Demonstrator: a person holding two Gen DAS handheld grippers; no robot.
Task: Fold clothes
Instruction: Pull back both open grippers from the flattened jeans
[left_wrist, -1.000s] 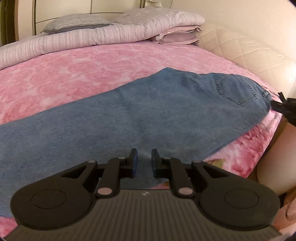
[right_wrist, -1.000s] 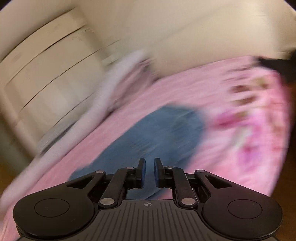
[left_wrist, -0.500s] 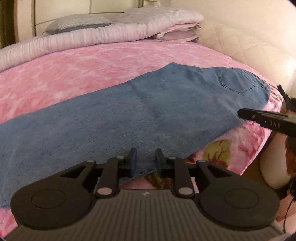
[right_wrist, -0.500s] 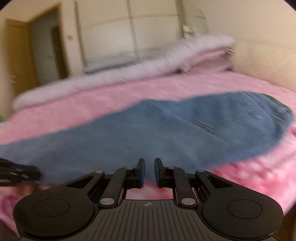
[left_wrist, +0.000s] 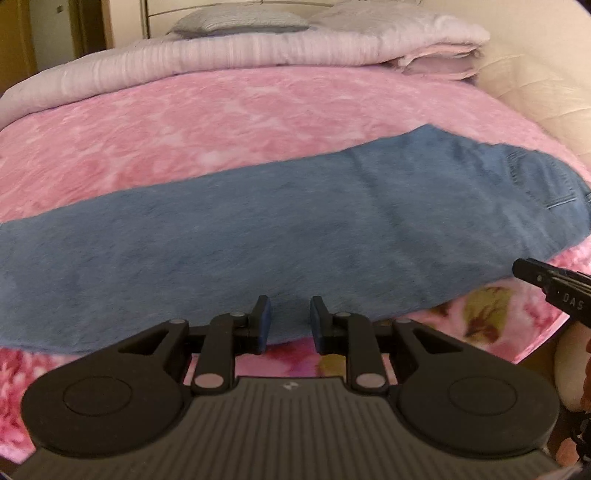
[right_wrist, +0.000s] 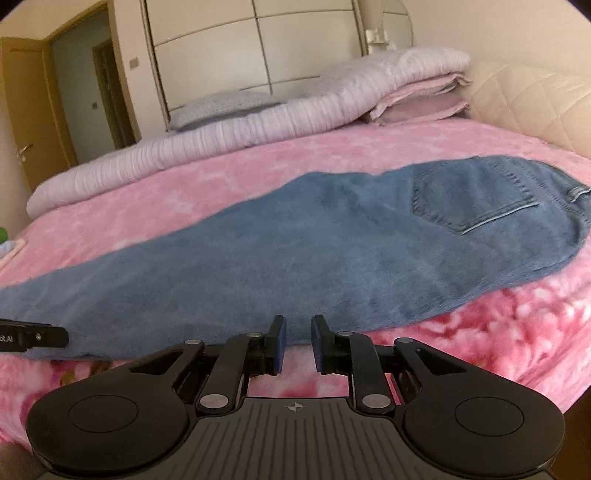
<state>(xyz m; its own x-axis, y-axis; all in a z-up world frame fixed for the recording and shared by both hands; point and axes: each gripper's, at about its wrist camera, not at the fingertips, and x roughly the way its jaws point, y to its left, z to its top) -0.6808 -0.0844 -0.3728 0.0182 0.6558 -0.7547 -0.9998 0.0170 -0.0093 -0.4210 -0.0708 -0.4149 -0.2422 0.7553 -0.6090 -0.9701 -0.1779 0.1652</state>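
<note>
Looking along the left gripper (left_wrist: 287, 322), the jeans (left_wrist: 295, 236) lie flat as one long strip across the pink bedspread (left_wrist: 221, 122), legs apparently stacked one on the other, the leg end running out of view at the left and the waist with its back pocket at the far right. The blue-padded fingers (left_wrist: 263, 325) stand a little apart and hold nothing, poised just off the near hem edge. The right gripper (left_wrist: 546, 284) pokes in from the right near the seat. Judging by this, the strip is laid lengthwise but not folded across; a neat crosswise fold would want both layers pinched together at the edge, so the under leg does not lag and wrinkle. Open blanket lies far of the jeans; the near mattress edge drops away close below them.

From the right wrist view, the right gripper (right_wrist: 298, 345) also has its fingers parted and empty, just short of the near edge of the denim (right_wrist: 295, 251) below the seat. The pocket (right_wrist: 472, 199) sits far right, with the waistband near the bed's right edge. The left gripper tip (right_wrist: 33, 338) shows at the far left edge, over the lower leg. Rolled bedding (right_wrist: 221, 136) lines the far side, well apart from the jeans, so there is room to carry cloth inward; little margin remains on the near and right sides.
</note>
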